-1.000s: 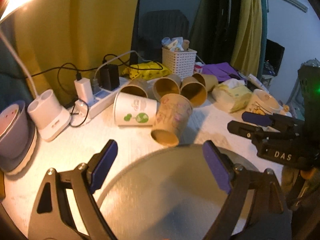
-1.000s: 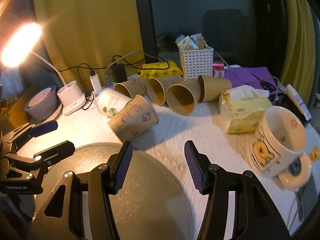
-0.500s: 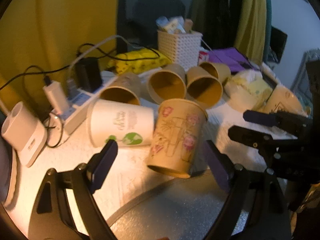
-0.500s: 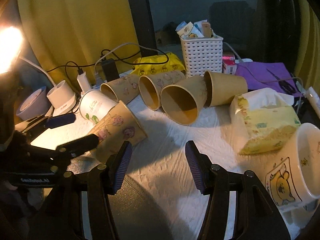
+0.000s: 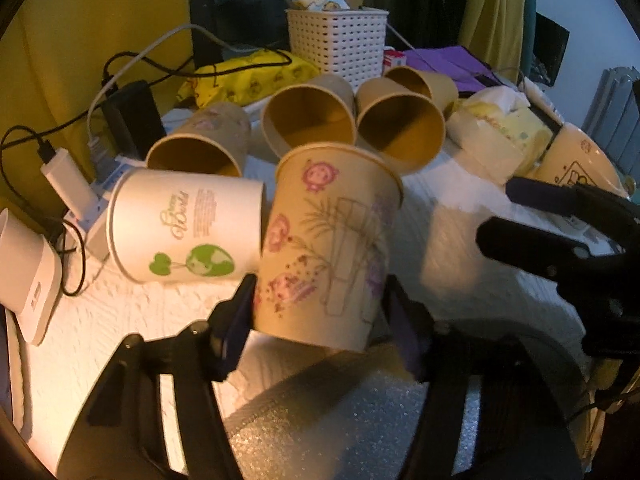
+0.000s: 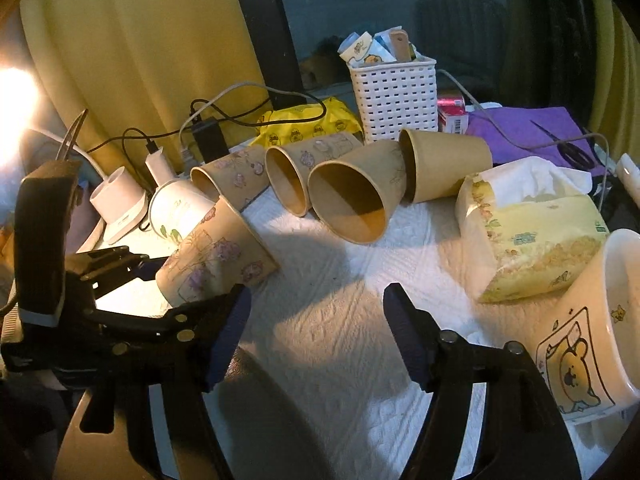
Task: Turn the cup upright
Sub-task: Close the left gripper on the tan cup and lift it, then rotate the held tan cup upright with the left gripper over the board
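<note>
A tan paper cup with pink flower prints [image 5: 328,244] lies on its side on the white cloth, its base end toward me. My left gripper [image 5: 320,320] has closed on it, one finger on each side of its base end. The cup also shows in the right wrist view [image 6: 216,256], with the left gripper [image 6: 132,268] around it. My right gripper [image 6: 316,332] is open and empty, above the cloth to the right of the cup; it also shows in the left wrist view [image 5: 560,224].
A white cup with a green print [image 5: 184,224] lies touching the flower cup's left side. Several brown cups [image 6: 352,204] lie on their sides behind. A tissue pack [image 6: 528,236], a bear mug [image 6: 592,336], a white basket [image 6: 394,96], chargers and cables crowd the back. A grey round mat [image 5: 360,420] lies in front.
My left gripper has moved forward to the flower cup and its fingers have closed onto its base end. My right gripper has moved forward over the cloth and stays open.
</note>
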A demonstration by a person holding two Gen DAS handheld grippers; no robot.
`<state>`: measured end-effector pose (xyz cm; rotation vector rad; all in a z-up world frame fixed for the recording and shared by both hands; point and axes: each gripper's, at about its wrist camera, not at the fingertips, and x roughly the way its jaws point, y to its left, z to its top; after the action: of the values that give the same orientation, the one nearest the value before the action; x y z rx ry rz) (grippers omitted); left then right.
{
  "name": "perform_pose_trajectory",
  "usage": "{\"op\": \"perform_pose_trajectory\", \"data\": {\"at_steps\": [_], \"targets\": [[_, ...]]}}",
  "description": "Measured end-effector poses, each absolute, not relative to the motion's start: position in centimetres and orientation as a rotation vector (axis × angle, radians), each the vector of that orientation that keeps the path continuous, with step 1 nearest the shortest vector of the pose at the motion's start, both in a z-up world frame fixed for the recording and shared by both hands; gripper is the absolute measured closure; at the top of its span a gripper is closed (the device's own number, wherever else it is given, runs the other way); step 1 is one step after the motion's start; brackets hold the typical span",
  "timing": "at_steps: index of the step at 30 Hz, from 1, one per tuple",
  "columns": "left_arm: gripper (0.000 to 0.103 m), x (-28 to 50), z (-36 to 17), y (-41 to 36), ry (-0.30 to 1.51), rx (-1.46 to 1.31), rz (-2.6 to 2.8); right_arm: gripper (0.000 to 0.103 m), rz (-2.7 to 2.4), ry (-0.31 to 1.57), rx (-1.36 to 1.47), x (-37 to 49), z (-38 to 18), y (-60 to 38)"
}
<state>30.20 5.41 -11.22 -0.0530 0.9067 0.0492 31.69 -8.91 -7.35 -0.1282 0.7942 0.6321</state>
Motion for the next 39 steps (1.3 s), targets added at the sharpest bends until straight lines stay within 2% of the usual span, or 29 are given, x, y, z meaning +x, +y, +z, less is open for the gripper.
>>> {"op": "perform_pose_trajectory", "data": {"at_steps": [19,39], "targets": [[0.042,19.1,-7.2,3.1,0.762,-0.068,0.029,0.031,0.637,0.743,-0.098,24.2,-4.1,-9.4],[0.042,4.6,-6.0,-0.8,0.404,0.044,0.117,0.031,0.788,0.743,0.088,13.2,-0.7,-8.3]]}}
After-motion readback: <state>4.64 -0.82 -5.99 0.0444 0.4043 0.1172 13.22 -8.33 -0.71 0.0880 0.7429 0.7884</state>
